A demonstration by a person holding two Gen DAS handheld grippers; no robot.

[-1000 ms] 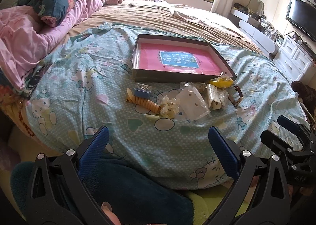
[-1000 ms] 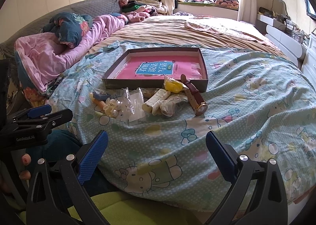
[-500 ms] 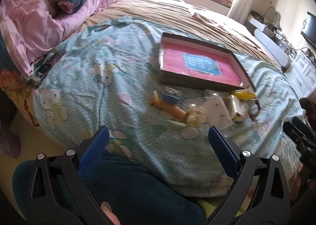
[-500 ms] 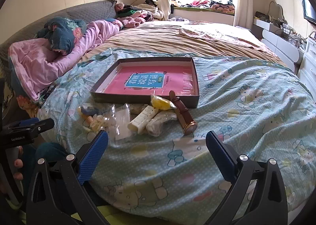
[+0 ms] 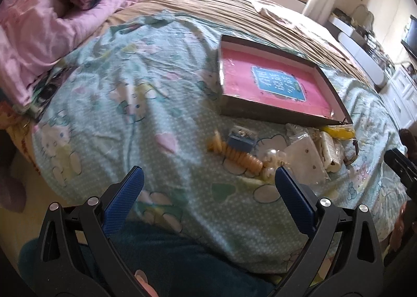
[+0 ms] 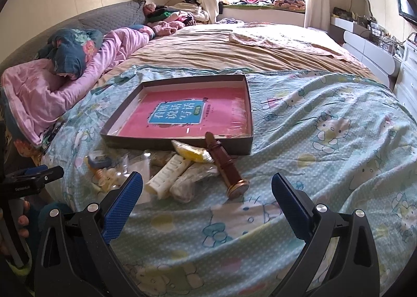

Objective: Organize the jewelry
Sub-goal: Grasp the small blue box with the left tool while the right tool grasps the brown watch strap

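Note:
A shallow dark box [image 6: 242, 146] with a pink book inside lies on the bed; it also shows in the left wrist view [image 5: 273, 114]. In front of it lies a pile of jewelry: a brown-strap watch [image 6: 225, 164], a yellow packet [image 6: 191, 153], a white bracelet [image 6: 169, 173], clear bags [image 5: 305, 161], an orange coil bracelet [image 5: 239, 157] and a small blue box [image 5: 241, 142]. My left gripper [image 5: 206, 187] is open and empty, short of the pile. My right gripper [image 6: 207, 192] is open and empty, just before the watch.
The bed has a light blue cartoon-print sheet [image 6: 325, 140]. Pink bedding [image 6: 52, 88] is heaped at the left. White drawers [image 6: 406, 67] and a shelf stand at the right. A person's teal-clad leg [image 5: 169, 258] is under the left gripper.
Both grippers have moved forward toward the jewelry pile; the left one has also swung left. Both stay open.

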